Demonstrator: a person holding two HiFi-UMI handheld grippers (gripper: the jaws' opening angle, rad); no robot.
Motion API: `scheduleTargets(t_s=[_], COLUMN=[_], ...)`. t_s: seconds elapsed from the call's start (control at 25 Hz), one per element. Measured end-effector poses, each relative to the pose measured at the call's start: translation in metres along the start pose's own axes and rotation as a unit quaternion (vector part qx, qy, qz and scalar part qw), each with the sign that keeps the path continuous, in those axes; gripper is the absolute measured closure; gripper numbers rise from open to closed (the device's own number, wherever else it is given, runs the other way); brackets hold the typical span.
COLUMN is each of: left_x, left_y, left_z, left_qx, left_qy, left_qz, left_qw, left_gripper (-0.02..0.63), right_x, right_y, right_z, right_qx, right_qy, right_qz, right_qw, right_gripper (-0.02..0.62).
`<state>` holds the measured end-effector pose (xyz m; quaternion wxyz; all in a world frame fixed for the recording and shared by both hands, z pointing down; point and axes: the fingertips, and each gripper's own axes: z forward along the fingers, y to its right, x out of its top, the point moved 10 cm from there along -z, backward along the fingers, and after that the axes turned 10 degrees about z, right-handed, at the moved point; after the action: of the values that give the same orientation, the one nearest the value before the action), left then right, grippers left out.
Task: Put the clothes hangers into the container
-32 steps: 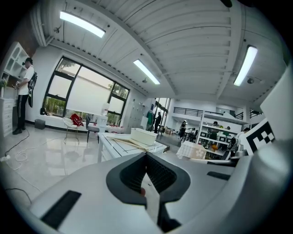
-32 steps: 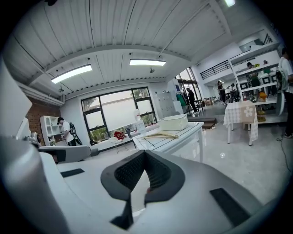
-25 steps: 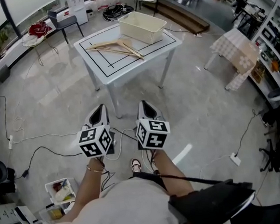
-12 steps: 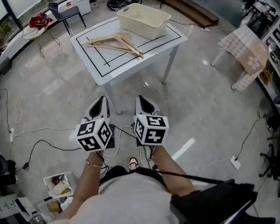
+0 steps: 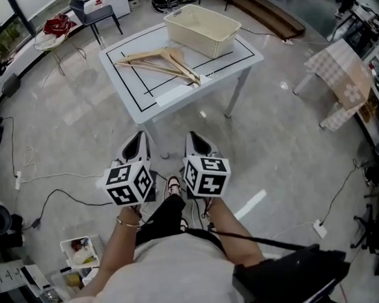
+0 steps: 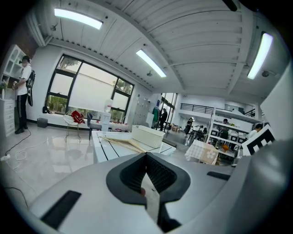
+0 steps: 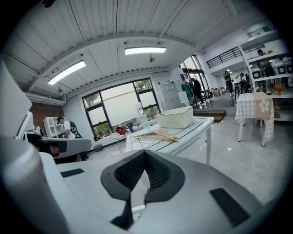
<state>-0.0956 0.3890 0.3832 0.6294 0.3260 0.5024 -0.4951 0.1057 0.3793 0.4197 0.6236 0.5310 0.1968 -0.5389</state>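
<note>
Several wooden clothes hangers (image 5: 161,59) lie piled on a white table (image 5: 147,92) with black lines. A cream slotted basket (image 5: 203,28) stands at the table's far right corner, beside them. My left gripper (image 5: 136,140) and right gripper (image 5: 196,139) hang side by side over the floor, short of the table's near edge. Both are shut with nothing held. In the left gripper view the hangers (image 6: 124,142) and basket (image 6: 149,135) lie ahead of the shut jaws. In the right gripper view the hangers (image 7: 156,134) and basket (image 7: 176,117) also lie ahead.
Cables trail over the floor at the left (image 5: 42,192). A table with a checked cloth (image 5: 341,77) stands at the right. A chair (image 5: 98,15) and a stool with red fabric (image 5: 54,26) stand beyond the table. A box of small items (image 5: 80,254) sits at my lower left.
The table has come nearer in the head view as both grippers moved toward it together. A dark trouser leg now shows between the grippers. Both stay shut.
</note>
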Motion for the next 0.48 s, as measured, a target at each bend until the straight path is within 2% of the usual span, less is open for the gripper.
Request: scheduleTargets(t_s=[0.16,0.48], left_x=[0.004,0.049], left_y=[-0.016,-0.041], left_z=[0.035,0.137], left_qx=[-0.005,-0.019], left_qy=[0.003,0.028], left_qz=[-0.004,0.000], left_qw=[1.0000,0.9994], left_gripper=[0.602,0.601], right_x=[0.010,0.070], right_y=[0.003,0.019], right_z=[0.031,0.121], right_qx=[0.000,-0.004], right_qy=[0.000,0.003], right_qz=[-0.011,-0.027], right_qw=[1.000,1.000], right_gripper=[0.580,0.580])
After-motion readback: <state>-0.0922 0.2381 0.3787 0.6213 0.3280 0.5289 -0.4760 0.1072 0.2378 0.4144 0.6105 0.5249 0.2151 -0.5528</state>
